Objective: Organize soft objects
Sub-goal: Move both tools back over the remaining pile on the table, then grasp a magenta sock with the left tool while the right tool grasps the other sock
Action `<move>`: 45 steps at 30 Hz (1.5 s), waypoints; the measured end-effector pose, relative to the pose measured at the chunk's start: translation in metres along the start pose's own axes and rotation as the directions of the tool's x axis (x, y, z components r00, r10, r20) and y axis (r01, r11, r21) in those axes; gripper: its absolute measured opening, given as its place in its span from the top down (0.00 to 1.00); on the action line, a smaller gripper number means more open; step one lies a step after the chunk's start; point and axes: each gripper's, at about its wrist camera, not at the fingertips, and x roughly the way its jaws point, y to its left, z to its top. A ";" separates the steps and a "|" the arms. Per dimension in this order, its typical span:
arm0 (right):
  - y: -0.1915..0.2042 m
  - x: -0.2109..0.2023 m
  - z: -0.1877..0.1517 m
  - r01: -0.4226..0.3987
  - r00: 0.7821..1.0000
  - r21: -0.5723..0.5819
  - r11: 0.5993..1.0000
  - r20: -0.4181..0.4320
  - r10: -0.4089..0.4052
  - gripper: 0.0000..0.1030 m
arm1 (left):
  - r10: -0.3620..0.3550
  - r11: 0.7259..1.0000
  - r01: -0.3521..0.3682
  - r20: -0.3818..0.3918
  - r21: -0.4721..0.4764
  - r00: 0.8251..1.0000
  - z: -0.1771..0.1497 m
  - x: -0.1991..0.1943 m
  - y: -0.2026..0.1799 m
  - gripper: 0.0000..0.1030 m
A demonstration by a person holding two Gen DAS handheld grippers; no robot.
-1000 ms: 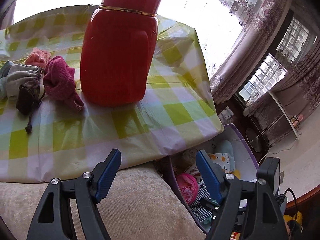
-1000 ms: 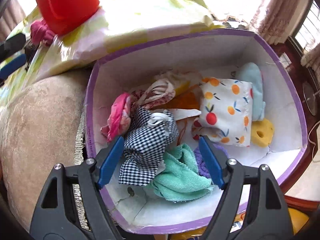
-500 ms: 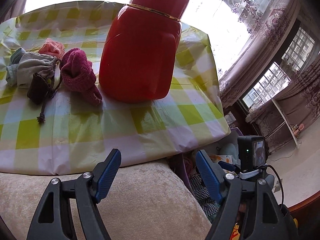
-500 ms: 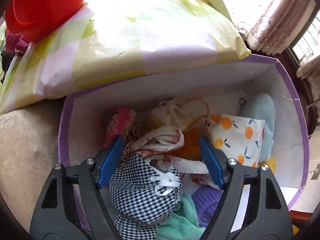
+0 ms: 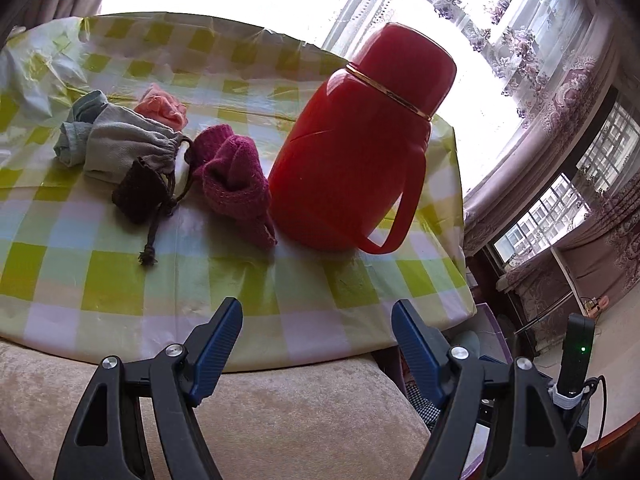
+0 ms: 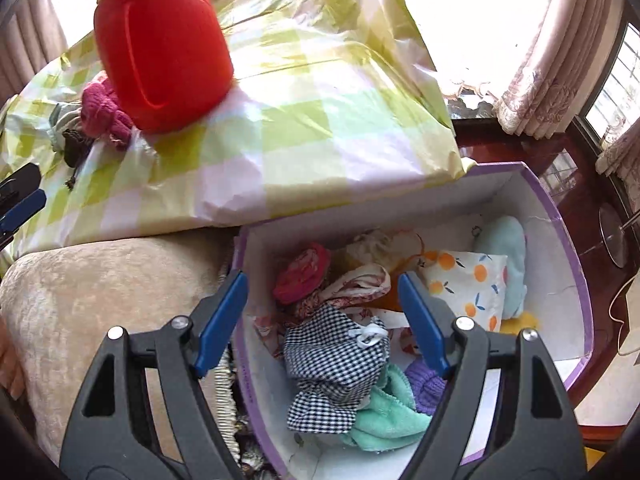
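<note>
On the checked tablecloth (image 5: 100,280) lie a magenta knitted piece (image 5: 232,180), a grey drawstring pouch (image 5: 124,148), a small dark pouch (image 5: 138,196), a pink cloth (image 5: 162,106) and a pale blue cloth (image 5: 74,128). My left gripper (image 5: 316,344) is open and empty, near the table's front edge. My right gripper (image 6: 322,316) is open and empty above a purple-rimmed box (image 6: 576,264) that holds a checked cloth (image 6: 336,364), a green towel (image 6: 384,416), a fruit-print pillow (image 6: 468,288) and other soft things.
A tall red thermos (image 5: 360,148) with a handle stands on the table right of the magenta piece; it also shows in the right wrist view (image 6: 160,44). A beige cushion (image 5: 280,420) lies in front of the table. Curtains and windows stand at the right.
My left gripper has swung left and back, so the cloths and thermos sit more central. My right gripper has lifted and pulled back from the box; more of the table shows.
</note>
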 end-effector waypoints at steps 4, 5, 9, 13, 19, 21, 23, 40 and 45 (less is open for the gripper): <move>0.039 -0.012 0.007 -0.049 0.997 -0.060 0.997 0.057 0.052 0.23 | 0.015 0.999 -0.014 0.054 -0.033 0.998 0.015 -0.009 0.026 0.25; 0.048 -0.013 0.009 -0.067 0.995 -0.073 0.995 0.072 0.072 0.23 | 0.017 0.999 -0.015 0.066 -0.038 0.998 0.019 -0.011 0.031 0.25; 0.088 -0.010 0.018 -0.114 0.986 -0.127 0.985 0.104 0.127 0.23 | 0.024 0.998 -0.018 0.094 -0.063 0.995 0.036 -0.016 0.055 0.31; 0.129 -0.005 0.028 -0.136 0.976 -0.188 0.973 0.143 0.164 0.23 | 0.035 0.993 -0.023 0.106 -0.113 0.994 0.048 -0.018 0.081 0.35; 0.177 0.007 0.047 -0.125 0.968 -0.261 0.957 0.179 0.175 0.23 | 0.041 0.992 -0.024 0.137 -0.127 0.990 0.071 -0.015 0.109 0.40; 0.187 0.011 0.053 -0.117 0.966 -0.273 0.955 0.193 0.174 0.23 | 0.031 0.993 -0.014 0.139 -0.120 0.990 0.081 -0.011 0.114 0.40; 0.197 0.018 0.059 -0.104 0.965 -0.283 0.953 0.203 0.166 0.23 | 0.006 0.995 0.007 0.131 -0.095 0.991 0.093 -0.003 0.115 0.40; 0.274 0.070 0.092 0.148 0.959 -0.355 0.923 0.281 -0.046 0.23 | -0.121 0.976 0.138 -0.105 0.170 0.987 0.167 0.102 0.094 0.40; 0.288 0.087 0.096 0.224 0.950 -0.376 0.899 0.288 -0.117 0.23 | -0.084 0.970 0.117 -0.159 0.212 0.984 0.171 0.124 0.090 0.43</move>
